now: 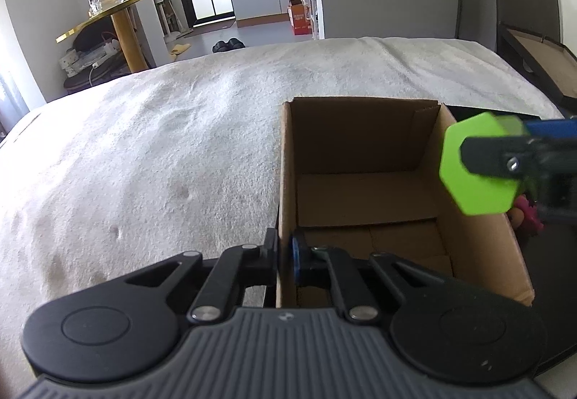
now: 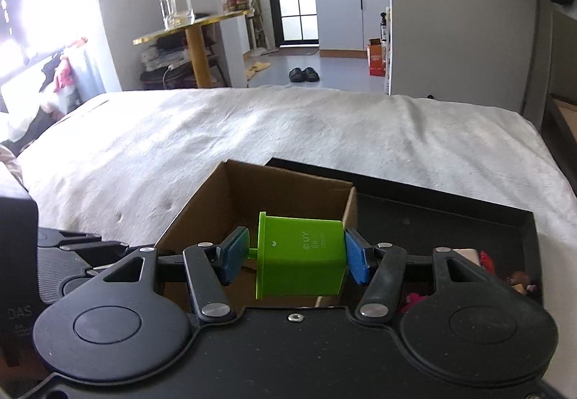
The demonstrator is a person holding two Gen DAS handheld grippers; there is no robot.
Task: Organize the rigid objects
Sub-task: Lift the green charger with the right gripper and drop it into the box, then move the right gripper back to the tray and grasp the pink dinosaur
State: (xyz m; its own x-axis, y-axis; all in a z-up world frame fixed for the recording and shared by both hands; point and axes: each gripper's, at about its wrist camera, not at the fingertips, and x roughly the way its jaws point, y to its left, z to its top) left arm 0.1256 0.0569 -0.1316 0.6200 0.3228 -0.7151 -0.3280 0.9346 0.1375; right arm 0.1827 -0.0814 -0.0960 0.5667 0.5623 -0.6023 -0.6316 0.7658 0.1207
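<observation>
Pinching the near wall of the cardboard box [image 1: 360, 154], the left claw [image 1: 285, 255] has its jaws closed tight on it. Just beyond, the right claw [image 2: 297, 255] holds the green cup [image 2: 301, 255] sideways between its blue pads [image 2: 355, 260], over the box's right rim (not yet clearly inside). Releasing here, I judge, could bounce it off the rim into the black tray [image 2: 450, 204] further right.
</observation>
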